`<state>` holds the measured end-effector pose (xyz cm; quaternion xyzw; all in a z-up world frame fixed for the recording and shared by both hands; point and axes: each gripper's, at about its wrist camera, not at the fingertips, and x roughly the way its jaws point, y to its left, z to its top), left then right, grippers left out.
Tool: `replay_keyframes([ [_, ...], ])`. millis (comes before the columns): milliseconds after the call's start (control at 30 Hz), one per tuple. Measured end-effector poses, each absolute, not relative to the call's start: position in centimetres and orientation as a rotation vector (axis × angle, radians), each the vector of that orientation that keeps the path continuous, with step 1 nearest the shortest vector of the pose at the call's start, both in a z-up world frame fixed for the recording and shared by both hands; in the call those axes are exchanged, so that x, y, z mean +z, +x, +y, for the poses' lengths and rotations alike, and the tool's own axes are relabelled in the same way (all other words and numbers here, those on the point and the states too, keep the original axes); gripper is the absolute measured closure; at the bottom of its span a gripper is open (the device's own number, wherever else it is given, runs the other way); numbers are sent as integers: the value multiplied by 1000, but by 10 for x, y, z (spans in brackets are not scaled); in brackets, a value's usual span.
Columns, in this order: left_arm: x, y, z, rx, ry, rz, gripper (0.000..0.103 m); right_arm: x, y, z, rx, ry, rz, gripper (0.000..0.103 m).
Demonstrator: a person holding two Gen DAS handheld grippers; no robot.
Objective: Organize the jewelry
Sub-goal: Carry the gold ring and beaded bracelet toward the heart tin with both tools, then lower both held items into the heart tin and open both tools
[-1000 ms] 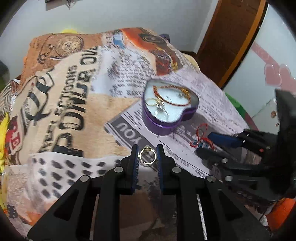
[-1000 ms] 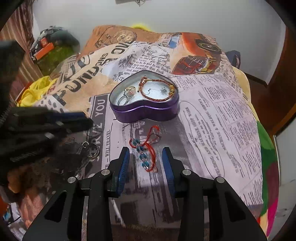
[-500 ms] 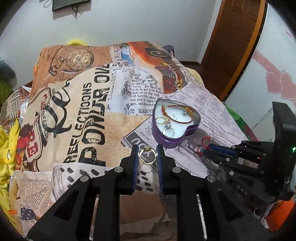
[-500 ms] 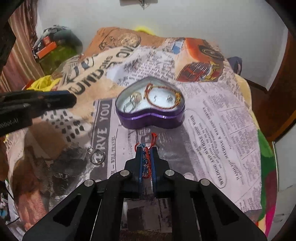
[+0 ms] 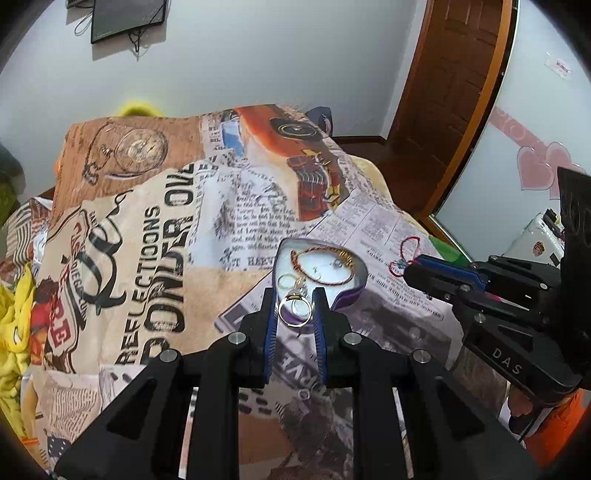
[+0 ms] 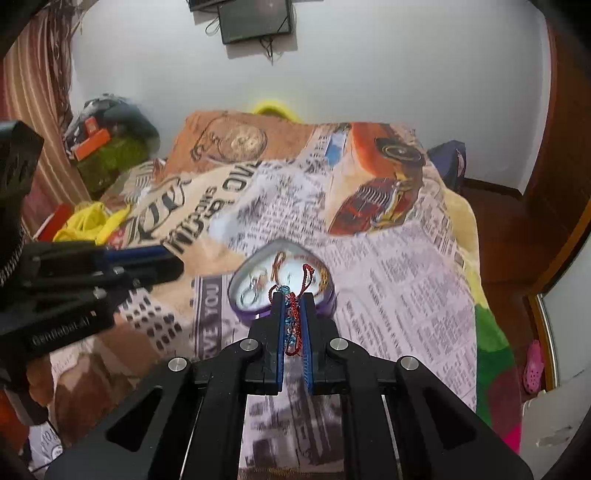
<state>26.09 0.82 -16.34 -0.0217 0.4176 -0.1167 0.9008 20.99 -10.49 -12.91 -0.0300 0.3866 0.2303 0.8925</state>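
Note:
A purple heart-shaped tin [image 5: 356, 291] [image 6: 327, 301] lies open on the printed blanket, holding a beaded bracelet [image 5: 325, 264] and rings. My left gripper [image 5: 294, 312] is shut on a gold ring [image 5: 294, 313] and holds it in the air just short of the tin. My right gripper [image 6: 292, 314] is shut on a red cord bracelet with blue beads [image 6: 291, 317], lifted over the tin's near edge. The bracelet's red loop [image 5: 408, 251] also shows at the right gripper's tips [image 5: 410, 271] in the left wrist view.
The blanket [image 5: 147, 240] covers a bed. Yellow cloth [image 6: 90, 221] and bags lie at its left side. A wooden door [image 5: 454, 92] stands at the right. A dark screen [image 6: 255, 16] hangs on the far wall.
Both grippers have risen off the blanket and moved toward the tin. The right gripper closed on the red cord bracelet and lifted it. The left still holds the gold ring.

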Motion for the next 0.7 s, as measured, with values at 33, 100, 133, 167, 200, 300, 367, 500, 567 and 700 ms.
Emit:
replay_keyframes([
  [33,-163,262,7,-244,-43,863,86,-128,213,-105,475,-58,797,96],
  [100,-163,266,3,-247,-37,861,86,-125,216,-105,475,-52,789,96],
  [133,-163,268,2,-248,-34,860,86,-124,218,-105,473,-48,785,96],
  [167,-163,271,1,-250,-33,860,86,-123,221,-105,473,-44,782,96],
  [200,-164,273,0,-250,-32,860,86,-122,223,-106,474,-41,780,96],
  [300,-166,280,-2,-250,-32,862,86,-120,228,-105,477,-37,772,96],
  [367,-169,284,-3,-251,-34,867,86,-121,233,-104,479,-35,771,96],
  [500,-175,295,-3,-247,-33,882,86,-126,242,-103,480,-37,783,96],
  [567,-178,301,-3,-248,-32,890,86,-130,247,-102,484,-33,795,96],
  [700,-187,313,-5,-250,-32,907,86,-139,258,-101,498,-23,826,96],
])
